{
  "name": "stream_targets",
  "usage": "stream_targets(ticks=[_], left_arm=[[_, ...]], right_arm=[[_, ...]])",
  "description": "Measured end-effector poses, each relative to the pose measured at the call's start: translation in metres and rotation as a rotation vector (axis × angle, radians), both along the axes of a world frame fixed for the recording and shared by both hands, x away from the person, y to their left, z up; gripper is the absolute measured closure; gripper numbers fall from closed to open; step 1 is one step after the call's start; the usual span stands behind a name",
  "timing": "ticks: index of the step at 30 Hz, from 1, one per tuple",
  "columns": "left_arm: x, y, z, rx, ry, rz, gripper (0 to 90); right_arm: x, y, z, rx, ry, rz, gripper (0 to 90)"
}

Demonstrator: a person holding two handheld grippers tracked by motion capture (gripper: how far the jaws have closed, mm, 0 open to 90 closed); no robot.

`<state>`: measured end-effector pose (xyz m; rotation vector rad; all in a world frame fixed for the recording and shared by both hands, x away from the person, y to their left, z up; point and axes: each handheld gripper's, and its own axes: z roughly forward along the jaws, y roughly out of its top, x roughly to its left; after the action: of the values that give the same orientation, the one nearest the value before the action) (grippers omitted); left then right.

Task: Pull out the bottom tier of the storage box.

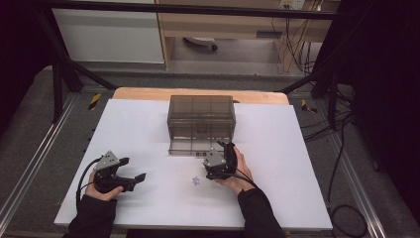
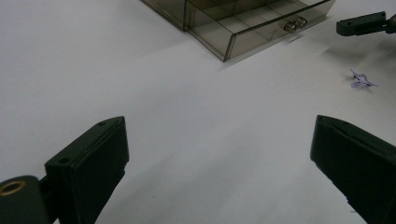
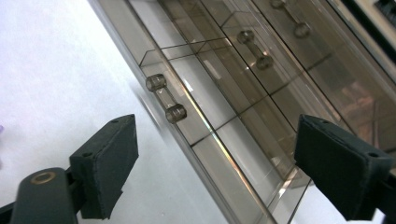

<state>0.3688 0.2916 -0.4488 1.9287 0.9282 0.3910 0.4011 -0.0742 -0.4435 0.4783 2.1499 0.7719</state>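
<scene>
Now | right claw (image 1: 224,148) released before open bottom drawer (image 1: 190,147) | left claw (image 1: 134,168) released | purple scrap (image 1: 196,180), perhaps paper

Drawer box (image 3: 261,93): cut off at 12 and 3 o'clock in the right gripper view.
Purple scrap (image 1: 196,180): too small to identify.
Tabletop (image 1: 148,208): 6 o'clock edge hidden behind sleeves.

Soft overhead light, dim grainy edges, mild blur
</scene>
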Motion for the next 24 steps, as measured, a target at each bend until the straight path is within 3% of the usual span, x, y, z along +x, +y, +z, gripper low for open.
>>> stream_targets(ticks=[3,4,7,8,12,14,16,18,22,24], left_arm=[[0.000,0.000,0.000,0.000,0.000,0.000,3.7],[0.000,0.000,0.000,0.000,0.000,0.000,3.7],[0.000,0.000,0.000,-0.001,0.001,0.000,3.7],[0.000,0.000,0.000,-0.002,0.001,0.000,3.7],[0.000,-0.001,0.000,-0.002,0.002,0.000,3.7],[0.000,-0.001,0.000,-0.002,0.002,0.000,3.7],[0.000,-0.001,0.000,-0.003,0.003,0.000,3.7],[0.000,-0.001,0.000,-0.003,0.004,0.000,3.7],[0.000,-0.001,0.000,-0.005,0.004,-0.001,3.7],[0.000,-0.001,0.000,-0.006,0.006,-0.001,3.7]], right_arm=[[0.001,-0.005,0.005,0.057,0.049,-0.023,11.6],[0.001,-0.009,0.007,0.089,0.088,-0.031,10.2],[0.001,-0.014,0.008,0.117,0.125,-0.038,9.3],[0.002,-0.019,0.008,0.144,0.162,-0.045,8.2],[0.001,-0.026,0.008,0.193,0.204,-0.061,7.3],[0.001,-0.036,0.008,0.243,0.246,-0.079,6.3],[0.000,-0.038,0.008,0.255,0.256,-0.083,6.1],[-0.001,-0.048,0.008,0.314,0.291,-0.094,5.8],[-0.002,-0.057,0.008,0.361,0.316,-0.098,5.7],[-0.003,-0.067,0.008,0.420,0.348,-0.102,5.2]])
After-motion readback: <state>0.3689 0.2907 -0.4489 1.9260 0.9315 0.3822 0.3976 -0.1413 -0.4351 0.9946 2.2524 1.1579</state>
